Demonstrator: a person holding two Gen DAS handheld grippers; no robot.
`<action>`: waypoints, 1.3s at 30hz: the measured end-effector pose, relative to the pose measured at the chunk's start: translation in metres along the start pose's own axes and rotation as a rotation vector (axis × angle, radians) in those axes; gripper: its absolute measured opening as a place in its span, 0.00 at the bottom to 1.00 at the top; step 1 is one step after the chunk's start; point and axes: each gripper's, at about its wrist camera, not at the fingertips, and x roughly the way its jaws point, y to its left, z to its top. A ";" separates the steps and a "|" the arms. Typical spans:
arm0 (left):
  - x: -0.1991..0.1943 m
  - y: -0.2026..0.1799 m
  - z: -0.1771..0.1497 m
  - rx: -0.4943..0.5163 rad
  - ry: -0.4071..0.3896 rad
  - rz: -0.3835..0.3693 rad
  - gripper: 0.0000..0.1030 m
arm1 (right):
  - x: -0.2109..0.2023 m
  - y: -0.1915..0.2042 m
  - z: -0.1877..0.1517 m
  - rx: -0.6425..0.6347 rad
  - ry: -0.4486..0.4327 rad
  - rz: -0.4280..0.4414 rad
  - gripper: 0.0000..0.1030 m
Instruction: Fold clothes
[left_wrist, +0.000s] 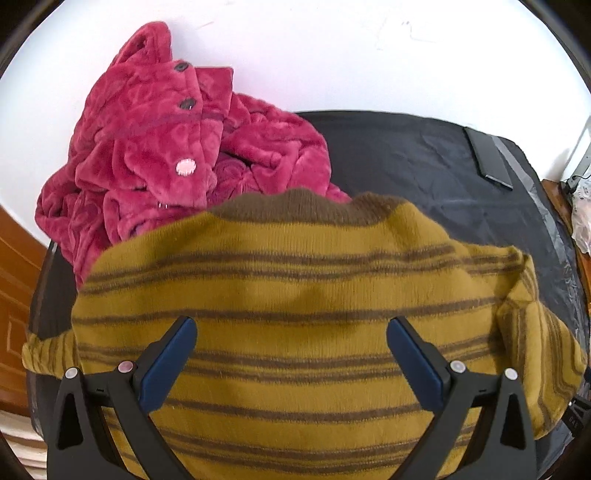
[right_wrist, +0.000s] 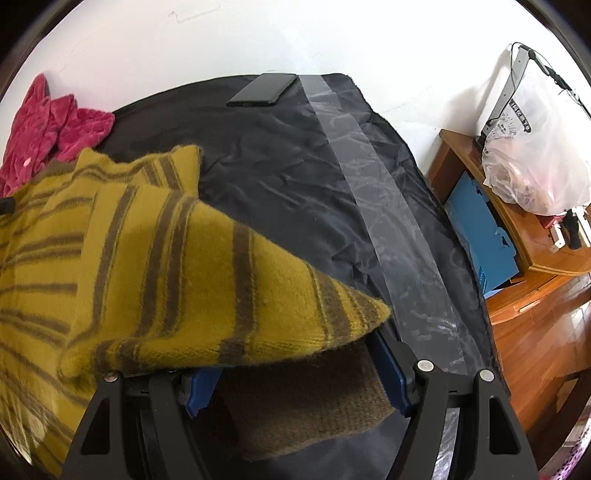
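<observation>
My left gripper (left_wrist: 291, 354) hangs over the striped sweater (left_wrist: 295, 295), which lies on the cloth-covered table (left_wrist: 406, 158). Behind it, to the left, the fleece robe (left_wrist: 166, 147) lies heaped and touching it. A phone (right_wrist: 262, 90) rests at the table's far edge, just left of a tape strip (right_wrist: 369, 177). A sweater sleeve (right_wrist: 221, 288) drapes over my right gripper (right_wrist: 295, 387). Right of the table stands a wooden cabinet (right_wrist: 546, 251) bearing a plastic bag (right_wrist: 535, 147).

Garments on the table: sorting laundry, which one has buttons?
The crumpled red fleece garment, with dark buttons down its front; the mustard striped sweater shows none.
</observation>
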 end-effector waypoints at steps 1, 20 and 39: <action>-0.001 0.001 0.003 0.002 -0.008 -0.006 1.00 | 0.000 0.001 0.002 0.005 0.000 -0.002 0.73; 0.022 0.074 0.049 -0.081 -0.044 -0.063 1.00 | 0.005 0.066 0.059 -0.112 -0.056 0.008 0.26; 0.032 -0.038 0.044 0.278 0.047 -0.295 1.00 | -0.004 0.068 0.044 -0.068 -0.044 -0.027 0.26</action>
